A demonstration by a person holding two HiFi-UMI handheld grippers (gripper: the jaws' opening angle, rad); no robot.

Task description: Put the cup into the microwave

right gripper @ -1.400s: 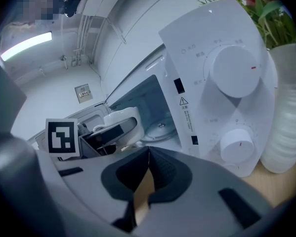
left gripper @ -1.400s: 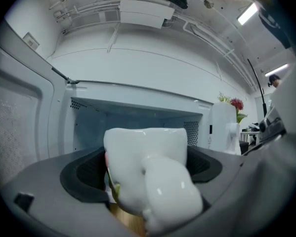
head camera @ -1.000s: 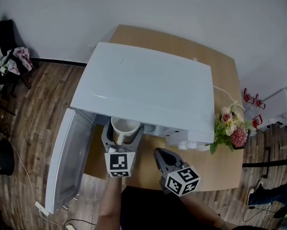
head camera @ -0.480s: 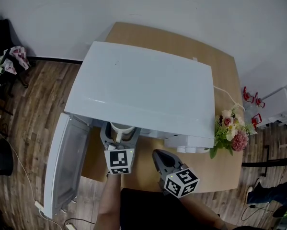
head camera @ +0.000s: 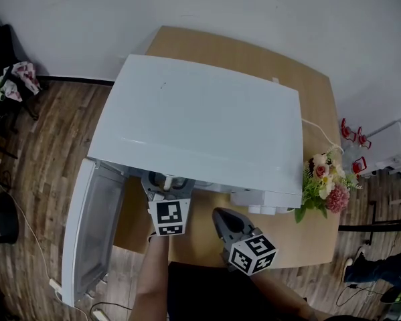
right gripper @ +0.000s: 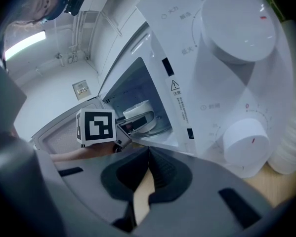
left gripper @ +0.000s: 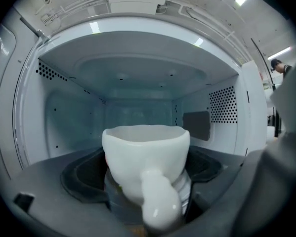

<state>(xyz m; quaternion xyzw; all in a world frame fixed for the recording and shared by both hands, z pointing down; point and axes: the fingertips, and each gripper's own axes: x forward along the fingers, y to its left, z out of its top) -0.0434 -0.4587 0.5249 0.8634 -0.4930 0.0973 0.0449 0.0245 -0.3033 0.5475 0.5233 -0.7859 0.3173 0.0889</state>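
Observation:
A white cup [left gripper: 145,169] with its handle toward the camera sits between the jaws of my left gripper [left gripper: 148,191], which is shut on it at the mouth of the white microwave [head camera: 200,129]. In the head view the left gripper [head camera: 167,191] reaches under the microwave's top edge and most of the cup is hidden. The right gripper view shows the cup [right gripper: 138,110] just inside the cavity, behind the left gripper's marker cube. My right gripper [head camera: 228,221] hangs shut and empty over the wooden table in front of the control panel [right gripper: 227,83].
The microwave door [head camera: 93,229] hangs open to the left, over the table's edge. A bunch of flowers [head camera: 327,186] stands at the table's right. Two white dials [right gripper: 244,142] sit close to the right gripper. A white cable [head camera: 321,132] runs behind the microwave.
My left gripper has carried the cup forward into the microwave opening, so the cup is now mostly hidden under the top in the head view. The right gripper has stayed in place.

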